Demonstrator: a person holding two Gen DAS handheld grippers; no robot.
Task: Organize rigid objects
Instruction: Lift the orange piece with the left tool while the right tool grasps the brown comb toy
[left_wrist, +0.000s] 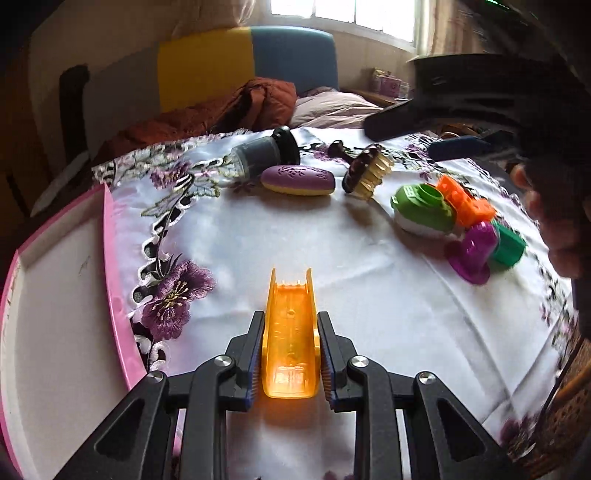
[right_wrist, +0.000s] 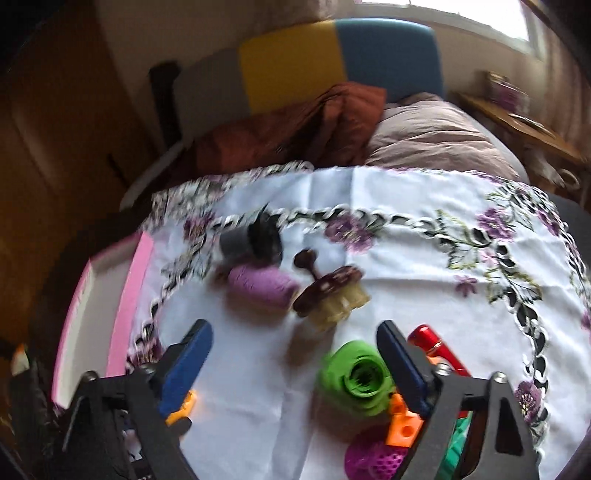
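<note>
My left gripper (left_wrist: 291, 321) is shut on a translucent orange plastic piece (left_wrist: 290, 343) and holds it over the white flowered tablecloth (left_wrist: 332, 240). My right gripper (right_wrist: 293, 328) stands open above the cloth. A green plastic piece (right_wrist: 354, 380) lies below it, close to the right finger (right_wrist: 397, 358), and the pads do not press on it. Beside the green piece (left_wrist: 424, 206) lie an orange block (left_wrist: 465, 201), a purple funnel-shaped piece (left_wrist: 472, 254) and a dark green piece (left_wrist: 509, 243).
A pink-rimmed white box (left_wrist: 55, 295) lies at the table's left edge. Further back on the cloth lie a grey jar with a black cap (left_wrist: 264, 155), a purple oval case (left_wrist: 297, 180) and a brown brush (left_wrist: 365, 171). A red object (right_wrist: 432, 345) lies right of the green piece. A bed stands behind.
</note>
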